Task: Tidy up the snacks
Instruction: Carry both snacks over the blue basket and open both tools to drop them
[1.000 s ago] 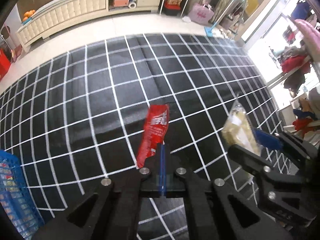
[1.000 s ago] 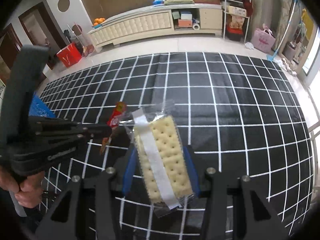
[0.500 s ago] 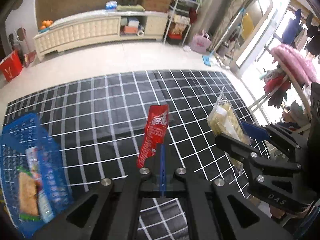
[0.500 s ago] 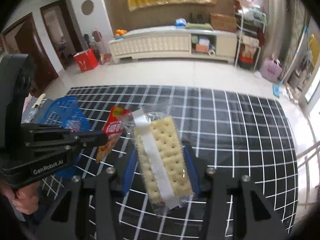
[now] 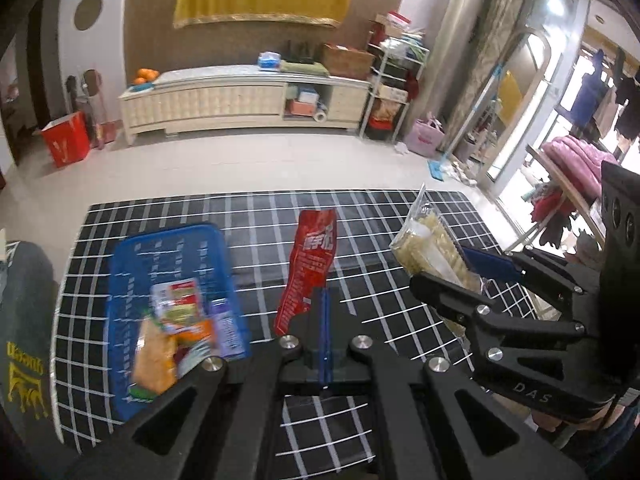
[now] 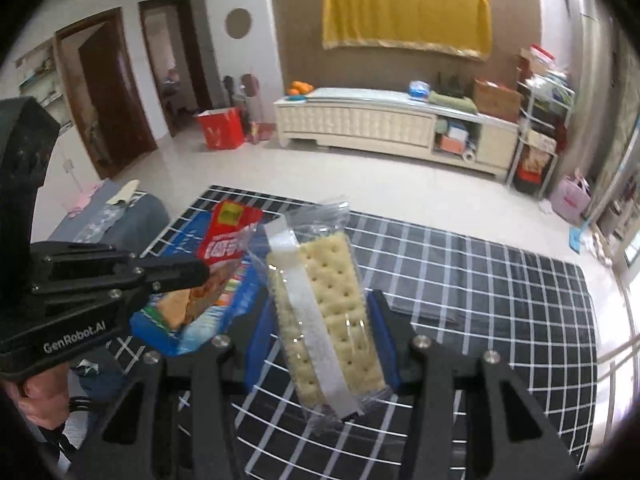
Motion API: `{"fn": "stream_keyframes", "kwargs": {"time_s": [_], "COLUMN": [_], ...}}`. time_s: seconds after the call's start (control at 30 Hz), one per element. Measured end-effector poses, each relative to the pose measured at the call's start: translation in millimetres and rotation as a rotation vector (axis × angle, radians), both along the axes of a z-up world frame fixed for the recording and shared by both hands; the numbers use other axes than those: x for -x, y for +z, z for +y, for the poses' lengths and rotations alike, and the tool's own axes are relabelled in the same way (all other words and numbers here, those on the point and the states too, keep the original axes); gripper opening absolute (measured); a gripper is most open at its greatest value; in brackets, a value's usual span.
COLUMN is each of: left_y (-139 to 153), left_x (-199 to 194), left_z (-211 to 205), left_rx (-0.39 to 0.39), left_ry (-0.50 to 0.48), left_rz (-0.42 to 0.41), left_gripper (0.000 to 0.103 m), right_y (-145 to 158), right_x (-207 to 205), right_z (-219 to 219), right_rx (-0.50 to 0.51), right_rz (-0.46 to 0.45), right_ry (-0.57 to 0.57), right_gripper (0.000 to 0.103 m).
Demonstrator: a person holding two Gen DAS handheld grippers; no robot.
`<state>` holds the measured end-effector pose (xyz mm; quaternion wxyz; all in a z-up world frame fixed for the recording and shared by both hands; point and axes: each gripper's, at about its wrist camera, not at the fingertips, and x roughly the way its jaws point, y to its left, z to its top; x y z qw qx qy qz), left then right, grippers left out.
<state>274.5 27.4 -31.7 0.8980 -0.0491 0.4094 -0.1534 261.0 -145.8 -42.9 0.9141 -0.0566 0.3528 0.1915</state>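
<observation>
My left gripper (image 5: 323, 300) is shut on the lower end of a red snack packet (image 5: 310, 264), which stands up above the checked black tablecloth (image 5: 360, 216). My right gripper (image 6: 320, 312) is shut on a clear pack of pale crackers (image 6: 324, 312), held upright between its blue pads. In the left wrist view the right gripper (image 5: 456, 268) and its cracker pack (image 5: 430, 246) hang at the right. A blue basket (image 5: 168, 256) with several snack packs lies on the cloth at the left. From the right wrist view the left gripper (image 6: 200, 270) with the red packet (image 6: 226, 240) hovers over that basket (image 6: 192, 332).
The table ends at its far edge, with tiled floor beyond. A long cream cabinet (image 5: 240, 96) stands by the back wall, a red bag (image 5: 66, 142) at its left. A dark cushioned seat (image 6: 128, 220) sits left of the table. A hand (image 6: 40, 400) holds the left gripper's handle.
Both grippers have risen and tilted up with their packets, so more of the room shows. The blue basket has come fully into view at the left below them.
</observation>
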Motion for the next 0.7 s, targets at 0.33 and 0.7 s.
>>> {"fn": "stream_keyframes", "kwargs": {"time_s": [0.33,0.7], "left_y": [-22,-78], "left_x": [12,-10], "left_z": [73,118], "left_rx": [-0.029,-0.003], "left_ry": [0.113,0.150], "left_rz": [0.031,0.141], "left_gripper": [0.000,0.000], "right_y": [-16,-60], "right_x": [-2,-29], "right_z": [68,124], "right_rx": [0.014,0.056], "right_rz": [0.026,0.128], "right_ry": [0.116,0.182], "right_gripper": [0.051,0.051]}}
